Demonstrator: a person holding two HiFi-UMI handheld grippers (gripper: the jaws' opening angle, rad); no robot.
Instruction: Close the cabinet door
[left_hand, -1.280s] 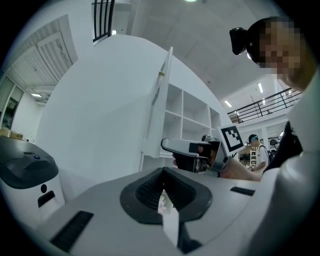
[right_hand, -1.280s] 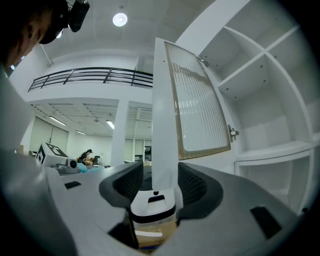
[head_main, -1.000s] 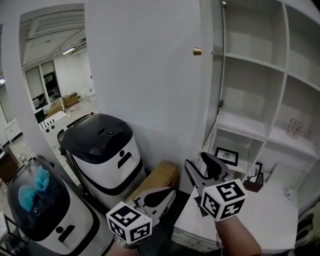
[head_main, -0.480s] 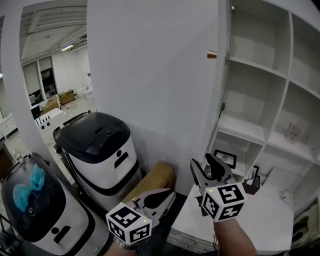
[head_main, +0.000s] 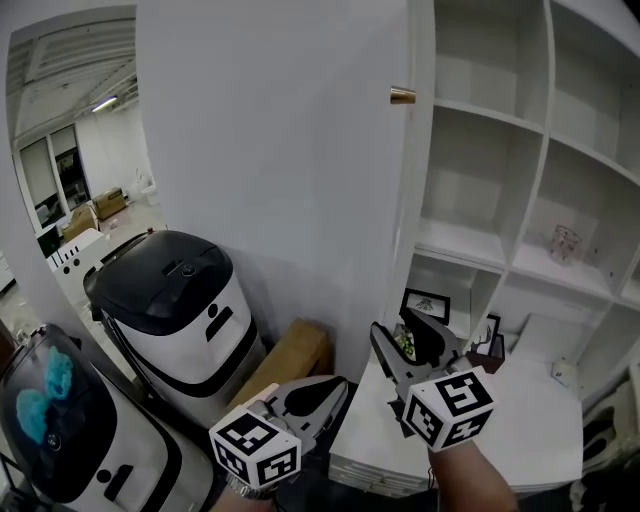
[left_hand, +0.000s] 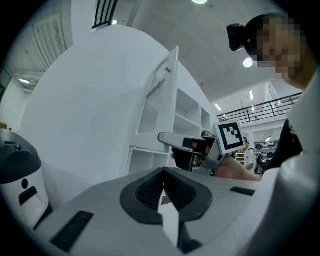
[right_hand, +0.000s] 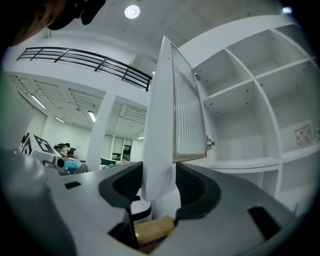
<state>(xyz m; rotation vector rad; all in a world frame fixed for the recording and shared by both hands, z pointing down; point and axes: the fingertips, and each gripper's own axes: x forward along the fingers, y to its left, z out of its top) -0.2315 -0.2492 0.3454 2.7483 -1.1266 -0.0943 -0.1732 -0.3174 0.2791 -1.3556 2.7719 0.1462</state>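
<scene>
Approach looks like the step in hand: the cabinet door stands wide open, left of the white shelves. The right tool, jaws well apart and empty, points at its lower corner. The left tool is closed on nothing. Next, press the panel rightward. A white tabletop lies near, and black-and-white machines stand left.

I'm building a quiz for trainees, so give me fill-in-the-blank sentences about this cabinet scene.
The white cabinet door stands ____.
The right hand-held gripper has its jaws ____.
The left hand-held gripper has its jaws together and holds ____.

Missing words: open; apart; nothing.
</scene>
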